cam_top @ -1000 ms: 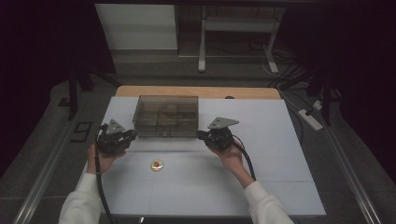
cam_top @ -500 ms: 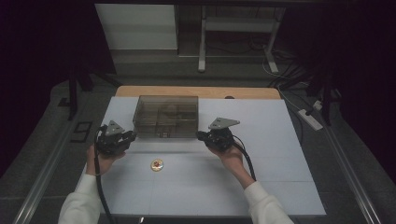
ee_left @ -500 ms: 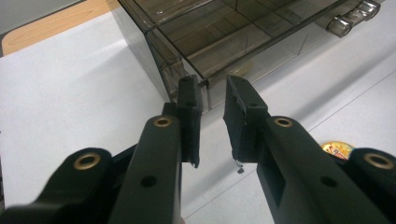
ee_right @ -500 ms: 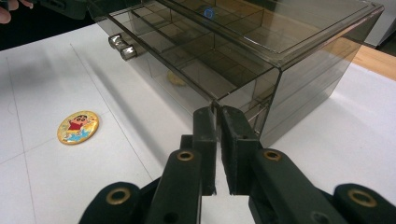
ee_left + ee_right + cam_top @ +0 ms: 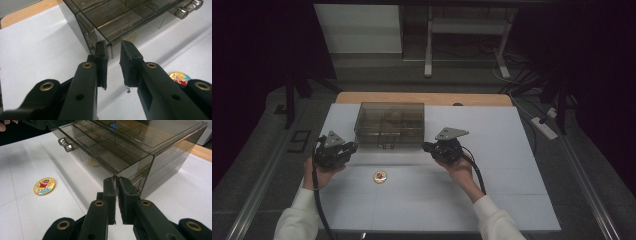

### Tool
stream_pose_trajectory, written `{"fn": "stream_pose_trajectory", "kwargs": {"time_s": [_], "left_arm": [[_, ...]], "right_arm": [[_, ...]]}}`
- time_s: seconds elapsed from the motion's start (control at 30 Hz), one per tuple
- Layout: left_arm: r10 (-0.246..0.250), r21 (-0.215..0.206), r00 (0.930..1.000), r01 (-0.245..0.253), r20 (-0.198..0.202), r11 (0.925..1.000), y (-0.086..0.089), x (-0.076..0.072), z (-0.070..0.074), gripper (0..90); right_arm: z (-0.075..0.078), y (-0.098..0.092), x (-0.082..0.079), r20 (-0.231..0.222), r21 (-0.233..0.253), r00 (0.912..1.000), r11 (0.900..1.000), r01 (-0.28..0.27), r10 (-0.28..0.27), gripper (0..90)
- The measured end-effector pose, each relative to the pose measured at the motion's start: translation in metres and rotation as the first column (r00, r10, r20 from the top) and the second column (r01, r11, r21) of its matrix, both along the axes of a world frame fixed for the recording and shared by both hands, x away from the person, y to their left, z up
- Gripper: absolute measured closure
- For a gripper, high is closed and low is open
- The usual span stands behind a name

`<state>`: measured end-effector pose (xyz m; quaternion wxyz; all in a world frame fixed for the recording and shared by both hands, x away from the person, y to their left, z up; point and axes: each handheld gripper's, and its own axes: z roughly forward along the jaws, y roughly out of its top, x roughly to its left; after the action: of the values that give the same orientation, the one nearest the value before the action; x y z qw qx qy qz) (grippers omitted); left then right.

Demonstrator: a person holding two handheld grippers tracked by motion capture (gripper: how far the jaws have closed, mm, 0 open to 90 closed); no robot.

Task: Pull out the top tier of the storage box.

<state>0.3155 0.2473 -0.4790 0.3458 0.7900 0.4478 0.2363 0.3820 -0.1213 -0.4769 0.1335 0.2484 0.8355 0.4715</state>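
box [image 5: 389, 122]: smoky clear | badge [image 5: 380, 176]: yellow, cartoon print | fingers [image 5: 101, 62]: black

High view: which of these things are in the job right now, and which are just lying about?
In the job:
smoky clear drawer box
left gripper, jaws apart
right gripper, jaws nearly together
round cartoon badge, likely

Lying about:
power strip
table leg

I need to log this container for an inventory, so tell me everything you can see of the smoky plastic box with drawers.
The box is a low rectangular case of smoky see-through plastic, standing flat on the white table near its far wooden edge. Inside, dividers form small compartments, and a drawer front carries a clear knobbed handle. Something small and pale lies inside, too blurred to name. The left claw, slightly open, points at one front corner; the right claw, nearly closed, points at the other. Whether either touches it I cannot tell.
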Motion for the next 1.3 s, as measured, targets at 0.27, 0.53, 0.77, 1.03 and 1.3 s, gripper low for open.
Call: {"fn": "stream_pose_trajectory", "kwargs": {"time_s": [0.27,0.53,0.77,1.03,1.3], "left_arm": [[-0.004,0.010,1.0000,0.004,-0.003,0.9999,-0.0001,-0.0024,-0.0001,75.0],[-0.005,0.013,1.0000,0.005,-0.006,0.9999,-0.0004,-0.0040,-0.0007,75.2],[-0.006,0.012,0.9999,0.006,-0.009,0.9999,-0.0001,-0.0050,-0.0007,75.2],[-0.009,0.012,0.9999,0.010,-0.009,0.9999,0.0000,-0.0068,-0.0008,75.3],[-0.012,0.017,0.9999,0.012,-0.008,0.9998,-0.0002,-0.0090,-0.0009,75.3]], "right_arm": [[0.0004,0.0004,-0.0030,0.004,-0.012,1.0000,1.000,-0.006,0.006,83.7],[0.0000,0.0004,-0.0040,0.002,-0.018,0.9999,1.000,-0.010,0.010,83.6],[0.0003,0.0004,-0.0050,0.001,-0.022,0.9999,1.000,-0.014,0.014,83.6],[-0.0006,-0.0004,-0.0064,-0.004,-0.014,0.9998,1.000,-0.018,0.018,83.5],[0.0000,-0.0005,-0.0080,-0.011,-0.017,0.9998,1.000,-0.019,0.019,83.4]]}}
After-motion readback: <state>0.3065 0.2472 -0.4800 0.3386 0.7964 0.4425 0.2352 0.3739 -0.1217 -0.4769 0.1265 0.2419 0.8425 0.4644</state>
